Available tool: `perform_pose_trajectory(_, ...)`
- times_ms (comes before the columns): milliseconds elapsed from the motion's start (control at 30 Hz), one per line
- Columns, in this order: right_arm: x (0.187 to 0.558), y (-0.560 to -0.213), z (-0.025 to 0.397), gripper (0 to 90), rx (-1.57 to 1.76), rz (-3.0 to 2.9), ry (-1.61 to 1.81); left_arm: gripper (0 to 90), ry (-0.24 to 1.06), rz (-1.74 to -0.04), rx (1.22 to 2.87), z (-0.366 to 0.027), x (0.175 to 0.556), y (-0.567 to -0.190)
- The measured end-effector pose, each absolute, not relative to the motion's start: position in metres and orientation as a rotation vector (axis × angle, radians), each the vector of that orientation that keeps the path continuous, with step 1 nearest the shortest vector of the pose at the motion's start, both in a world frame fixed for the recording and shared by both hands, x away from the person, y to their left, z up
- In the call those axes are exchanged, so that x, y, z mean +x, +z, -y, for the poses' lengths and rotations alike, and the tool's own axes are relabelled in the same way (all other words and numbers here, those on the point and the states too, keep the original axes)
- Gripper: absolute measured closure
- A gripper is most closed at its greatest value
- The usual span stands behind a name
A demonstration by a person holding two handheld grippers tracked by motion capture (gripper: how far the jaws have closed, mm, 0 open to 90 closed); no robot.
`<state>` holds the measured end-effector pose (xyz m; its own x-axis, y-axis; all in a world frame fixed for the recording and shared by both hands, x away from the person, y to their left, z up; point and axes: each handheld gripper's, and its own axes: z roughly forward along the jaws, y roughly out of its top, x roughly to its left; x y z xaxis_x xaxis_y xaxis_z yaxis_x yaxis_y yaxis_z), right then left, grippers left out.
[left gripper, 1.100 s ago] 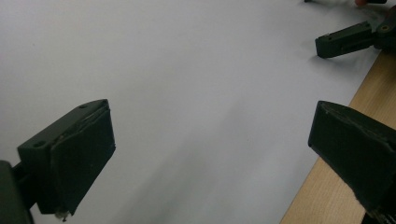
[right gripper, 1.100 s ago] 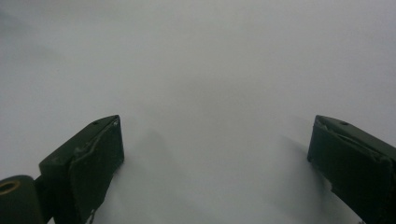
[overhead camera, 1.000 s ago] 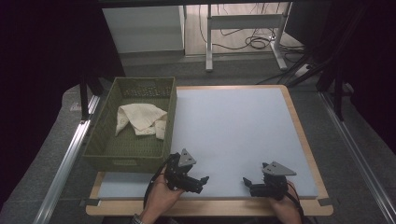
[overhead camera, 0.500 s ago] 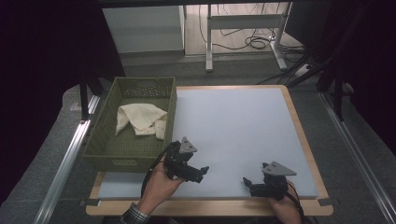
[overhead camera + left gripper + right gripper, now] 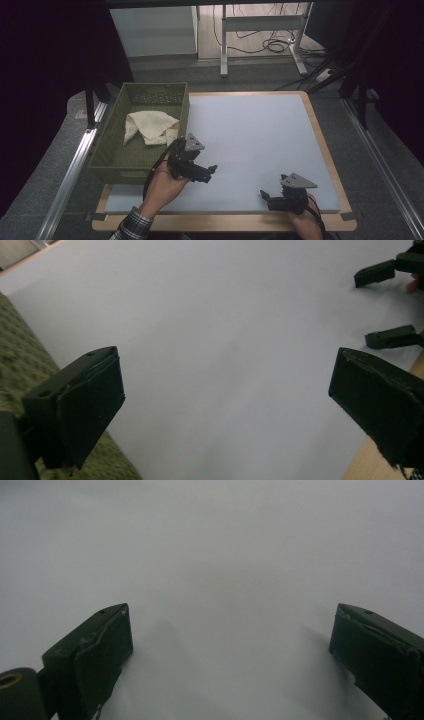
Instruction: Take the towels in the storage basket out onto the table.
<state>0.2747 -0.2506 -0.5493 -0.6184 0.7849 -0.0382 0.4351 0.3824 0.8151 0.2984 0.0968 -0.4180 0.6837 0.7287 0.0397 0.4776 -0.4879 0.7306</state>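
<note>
The table [image 5: 310, 125], topped with a pale blue-grey mat inside a wooden rim, took up the middle of the high view. At its left edge stood a green woven basket [image 5: 112, 150], reaching from the centre left of the frame down toward the lower left. A cream cloth [image 5: 150, 127] lay crumpled in the upper half of the basket, against its right wall.

The left gripper [image 5: 207, 172] was held above the mat at lower centre left, just beside the basket's lower right corner, close to the cloth but apart from it. In the left gripper view its fingers [image 5: 82, 405] stood wide apart with nothing between them, the basket's green weave showing at the lower left edge and bare mat ahead.

The right gripper [image 5: 265, 196] sat low on the mat at the lower right of the high view, well apart from the basket. In the right gripper view its fingers [image 5: 95, 655] were likewise spread wide and empty.
</note>
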Motion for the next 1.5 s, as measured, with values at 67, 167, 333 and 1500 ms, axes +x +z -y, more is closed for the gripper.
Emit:
perform_pose_trajectory(67,0.275,-0.549,0.251,3.8,1.053,-2.226,1.124,0.9,0.459,-0.926,2.171,-0.102,0.303,-0.415)
perform_pose_trajectory(167,0.275,-0.549,0.251,3.8,1.053,-2.226,1.125,1.1,0.478,-0.93,2.166,-0.109,0.309,-0.411)
perform_pose_trajectory(333,0.275,-0.549,0.251,3.8,1.052,-2.226,1.125,1.4,0.506,-0.934,2.169,-0.123,0.32,-0.406)
perform_pose_trajectory(1500,0.275,-0.549,0.251,3.8,1.054,-2.226,1.125,0.6,0.515,-1.325,2.105,-0.228,0.388,-0.415)
